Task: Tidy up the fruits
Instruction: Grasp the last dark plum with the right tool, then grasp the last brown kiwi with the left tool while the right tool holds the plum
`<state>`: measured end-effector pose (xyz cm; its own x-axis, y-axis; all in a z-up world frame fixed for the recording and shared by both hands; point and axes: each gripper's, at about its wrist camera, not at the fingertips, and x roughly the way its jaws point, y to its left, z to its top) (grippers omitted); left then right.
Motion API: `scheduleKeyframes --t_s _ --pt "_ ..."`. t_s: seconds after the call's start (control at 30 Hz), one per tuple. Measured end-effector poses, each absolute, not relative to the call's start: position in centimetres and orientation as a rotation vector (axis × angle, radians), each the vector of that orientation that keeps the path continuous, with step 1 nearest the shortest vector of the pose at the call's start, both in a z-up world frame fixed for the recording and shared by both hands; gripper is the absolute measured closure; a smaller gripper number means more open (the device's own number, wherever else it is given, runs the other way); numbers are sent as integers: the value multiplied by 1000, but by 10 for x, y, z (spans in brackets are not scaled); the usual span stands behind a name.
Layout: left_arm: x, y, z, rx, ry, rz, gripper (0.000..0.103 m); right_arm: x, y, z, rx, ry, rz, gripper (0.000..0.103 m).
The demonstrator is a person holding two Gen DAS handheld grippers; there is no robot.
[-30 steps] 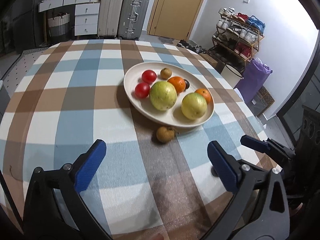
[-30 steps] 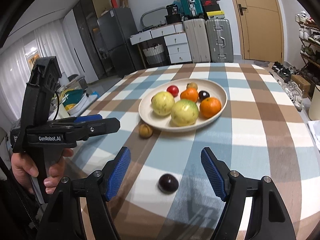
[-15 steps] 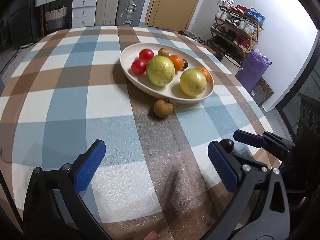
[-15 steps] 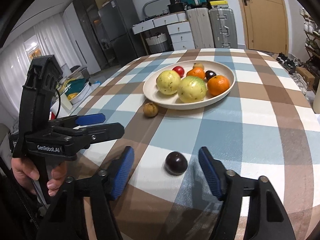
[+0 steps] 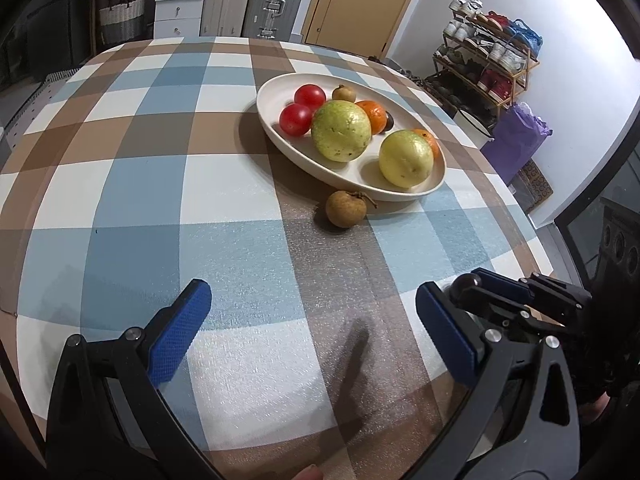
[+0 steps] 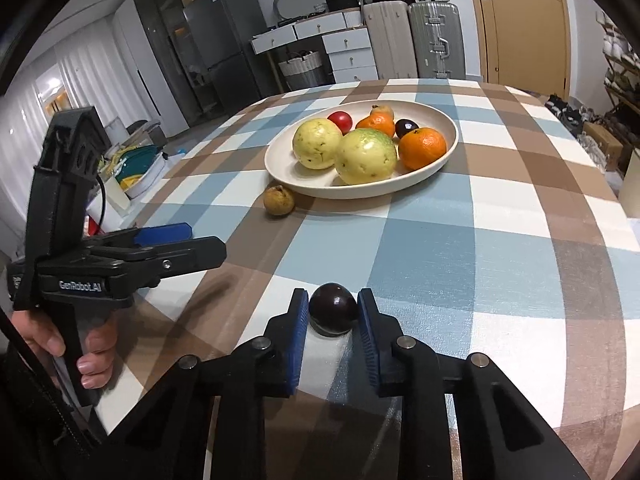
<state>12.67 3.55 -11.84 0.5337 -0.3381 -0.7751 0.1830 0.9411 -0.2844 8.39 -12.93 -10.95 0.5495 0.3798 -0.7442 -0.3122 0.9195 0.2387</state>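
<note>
I had my right gripper point(image 6: 333, 322) pinched on the dark plum point(image 6: 333, 309) down on the tablecloth point(image 6: 500, 240), left gripper point(image 5: 308, 320) wide and empty, so next I judged 1 lift toward the plate point(image 6: 450, 148).

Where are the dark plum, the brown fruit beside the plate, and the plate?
dark plum point(image 6: 333, 307), right wrist view, top front.
brown fruit point(image 5: 345, 208), left wrist view, centre.
plate point(image 6: 280, 168), right wrist view, left rim.
</note>
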Motion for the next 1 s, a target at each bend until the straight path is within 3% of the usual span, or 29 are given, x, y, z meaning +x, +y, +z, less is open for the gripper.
scheduleKeyframes --t_s 0.87,1.0 --pt "182 8 -124 -95 972 -281 2 100 -152 -94 212 836 469 78" --pt "191 1 -126 -75 967 -278 7 105 -158 -95 242 841 469 78"
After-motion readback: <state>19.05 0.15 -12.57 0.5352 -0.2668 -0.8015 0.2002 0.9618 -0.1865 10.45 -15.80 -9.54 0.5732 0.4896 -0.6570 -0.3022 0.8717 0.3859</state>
